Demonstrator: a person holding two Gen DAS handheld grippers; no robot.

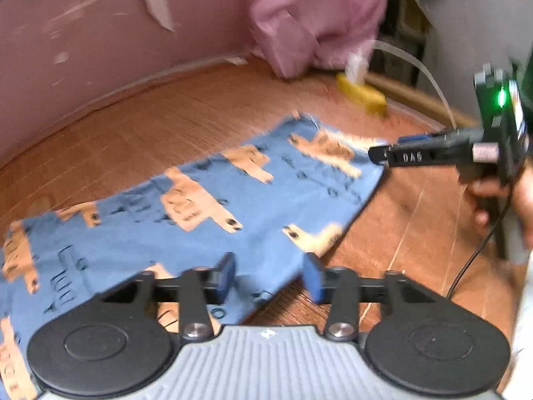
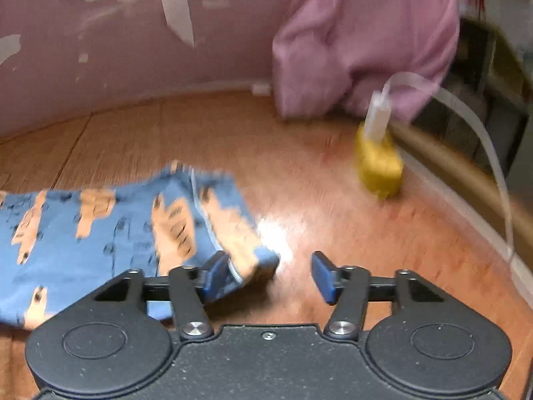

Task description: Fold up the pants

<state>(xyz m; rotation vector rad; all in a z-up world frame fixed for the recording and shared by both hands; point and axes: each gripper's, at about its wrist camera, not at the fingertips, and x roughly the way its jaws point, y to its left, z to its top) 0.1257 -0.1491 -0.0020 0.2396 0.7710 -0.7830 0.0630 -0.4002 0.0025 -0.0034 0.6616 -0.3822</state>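
The blue cotton pants with orange animal print (image 1: 206,206) lie flat on the wooden floor (image 1: 150,126). Left gripper (image 1: 269,275) and right gripper (image 2: 271,275) hover open, empty. Judged step: approach; next, clamp a fabric edge.

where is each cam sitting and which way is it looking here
Left wrist: sits behind the left gripper, jaws open over the blue pants on the wooden floor; the right gripper and a hand show at right.
Right wrist: sits behind the right gripper, jaws open at the pants' corner, facing the pink wall.
Shared: pants, floor, wall, pink cloth, yellow object.
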